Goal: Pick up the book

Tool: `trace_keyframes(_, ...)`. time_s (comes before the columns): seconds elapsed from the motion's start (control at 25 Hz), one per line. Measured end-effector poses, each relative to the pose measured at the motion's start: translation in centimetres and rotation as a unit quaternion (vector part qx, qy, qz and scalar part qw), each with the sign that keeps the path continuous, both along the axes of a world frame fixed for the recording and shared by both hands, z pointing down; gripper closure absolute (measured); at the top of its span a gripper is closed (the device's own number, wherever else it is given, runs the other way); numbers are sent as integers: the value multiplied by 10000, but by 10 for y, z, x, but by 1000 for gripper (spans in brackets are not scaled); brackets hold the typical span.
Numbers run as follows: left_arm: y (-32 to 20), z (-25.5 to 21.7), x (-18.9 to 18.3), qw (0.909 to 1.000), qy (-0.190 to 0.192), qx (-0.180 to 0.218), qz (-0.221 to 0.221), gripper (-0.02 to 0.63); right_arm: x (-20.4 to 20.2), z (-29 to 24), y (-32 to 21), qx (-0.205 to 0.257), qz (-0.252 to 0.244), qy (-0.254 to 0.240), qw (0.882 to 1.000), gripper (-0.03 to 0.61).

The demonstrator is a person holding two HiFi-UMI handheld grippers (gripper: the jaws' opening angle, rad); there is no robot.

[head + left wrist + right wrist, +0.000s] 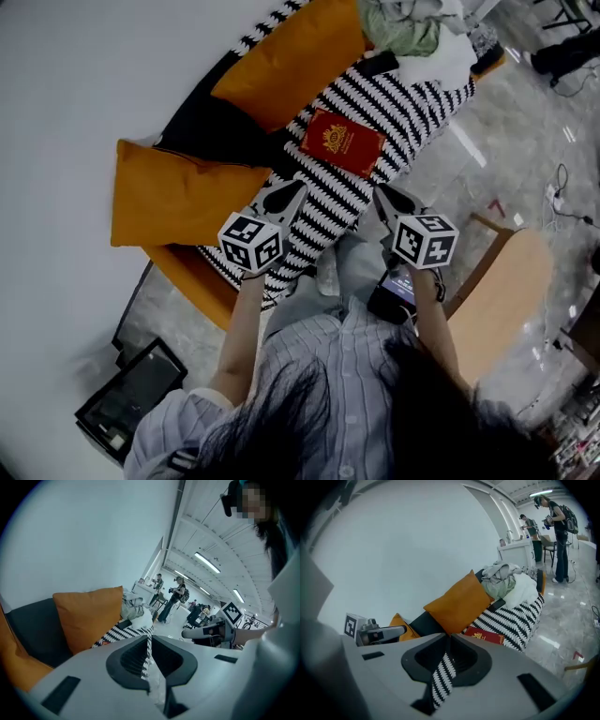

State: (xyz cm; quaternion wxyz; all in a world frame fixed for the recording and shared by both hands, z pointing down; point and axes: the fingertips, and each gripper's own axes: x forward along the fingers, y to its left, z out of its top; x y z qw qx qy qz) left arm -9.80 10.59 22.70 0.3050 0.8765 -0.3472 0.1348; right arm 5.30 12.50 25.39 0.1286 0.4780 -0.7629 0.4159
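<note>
On the sofa (187,272), the red book (342,142) lies flat on a stripy blanket (412,103). The left tool (292,187) and right tool (384,194) are both pressed together, empty, near it. Closed like that, they may just push the book or snag the blanket.

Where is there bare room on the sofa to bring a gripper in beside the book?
Free: striped blanket this side of the book, and the strip between book and clothes. Crowded: cushion close behind the book, and the clothes end.

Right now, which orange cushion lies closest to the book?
The far cushion, next to the clothes pile; the book lies right by it. The near cushion sits further off.
</note>
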Motion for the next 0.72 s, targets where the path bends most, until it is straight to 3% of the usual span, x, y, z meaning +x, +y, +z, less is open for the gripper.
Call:
trace_keyframes(0.44, -71, 77, 7, 9985, -134, -300, -442, 597, 48, 91, -82, -450, -114, 126, 9988, 537)
trace_keyframes(0.72, -96, 143, 7, 9961, -286, -684, -475, 595, 73, 163, -112, -948, 238, -348, 9946, 537)
